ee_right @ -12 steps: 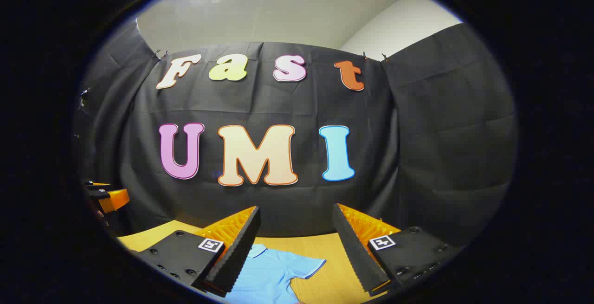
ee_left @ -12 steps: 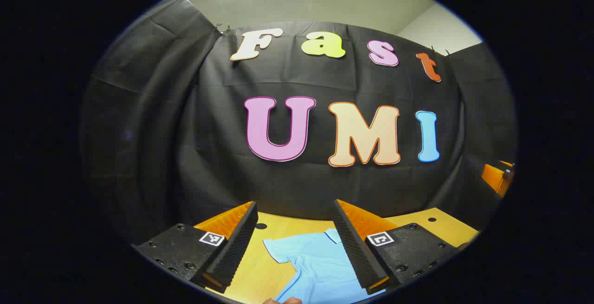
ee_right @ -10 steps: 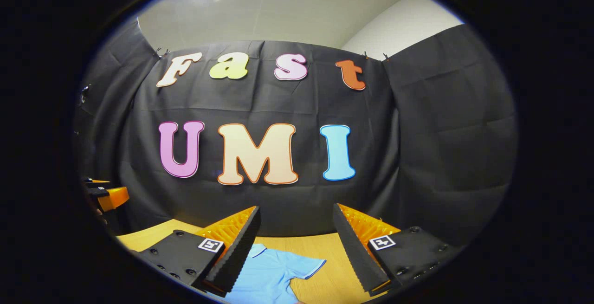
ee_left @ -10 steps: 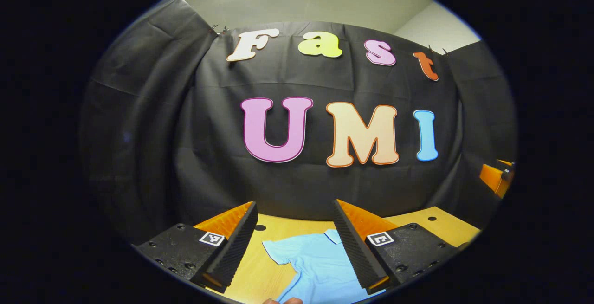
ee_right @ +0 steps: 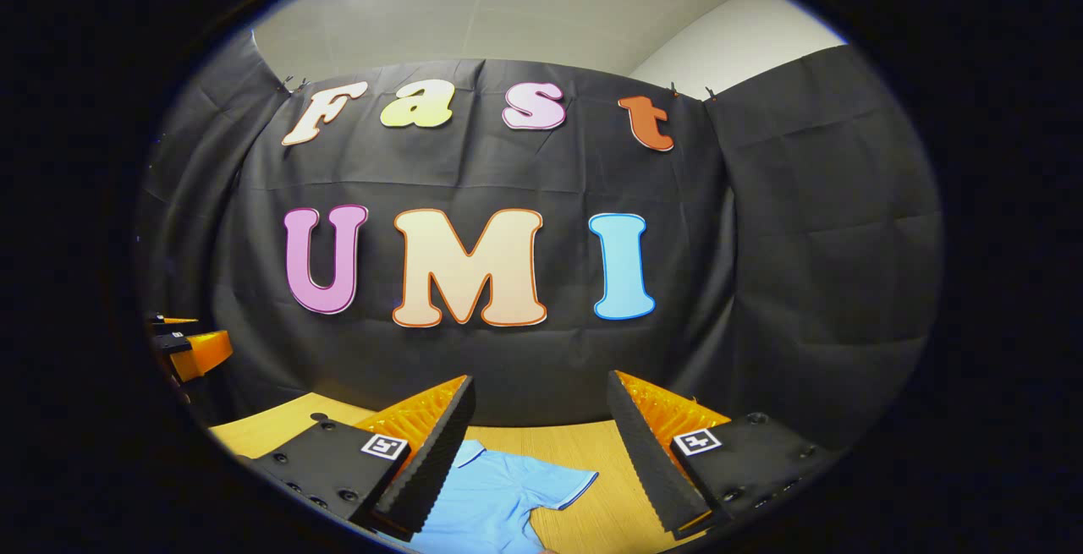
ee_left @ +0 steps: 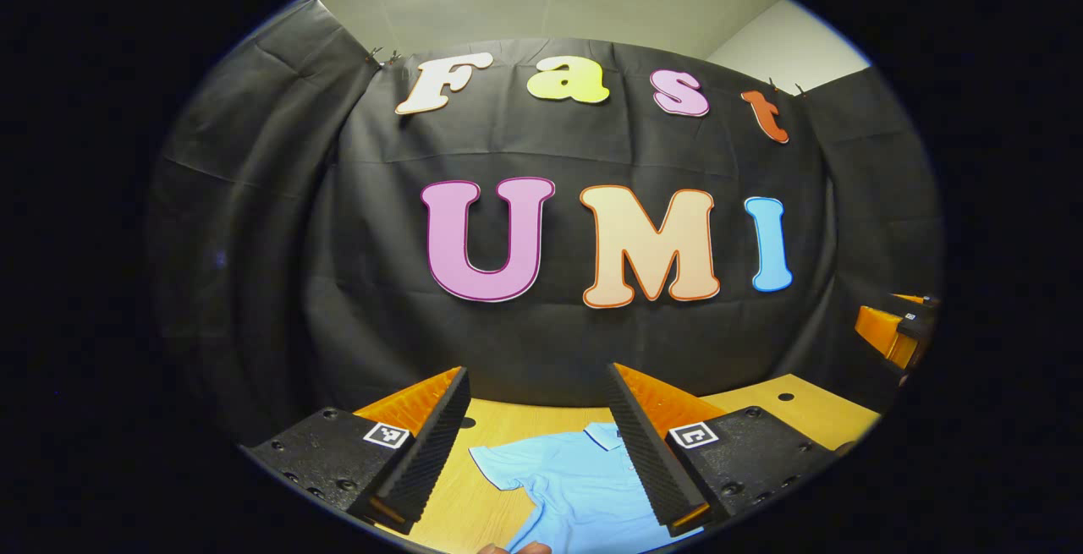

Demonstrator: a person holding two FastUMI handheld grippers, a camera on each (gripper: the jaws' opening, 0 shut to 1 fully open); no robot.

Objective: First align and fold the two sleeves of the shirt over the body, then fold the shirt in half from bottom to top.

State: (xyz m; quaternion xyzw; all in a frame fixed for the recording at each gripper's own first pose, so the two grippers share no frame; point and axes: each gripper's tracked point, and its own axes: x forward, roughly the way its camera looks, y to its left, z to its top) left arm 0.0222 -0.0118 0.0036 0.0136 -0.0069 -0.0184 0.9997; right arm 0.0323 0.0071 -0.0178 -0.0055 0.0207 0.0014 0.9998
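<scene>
While both sets of jaws stand wide, empty, the shirt [ee_left: 575,486] lies between them, lower part cut off; wooden desk [ee_left: 787,410], black cloth wall [ee_right: 804,283]

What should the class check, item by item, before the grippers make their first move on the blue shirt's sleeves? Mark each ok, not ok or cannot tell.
1. Left gripper open, nothing between its fingers: ok.
2. Right gripper open, nothing between its fingers: ok.
3. Blue shirt lies on the wooden table, collar toward the booth's wall: ok.
4. Both sleeves spread out to the sides, neither folded yet: one sleeve in the left gripper view, the other sleeve in the right gripper view: ok.
5. Shirt's bottom hem lies flat: cannot tell, out of sight.
</scene>
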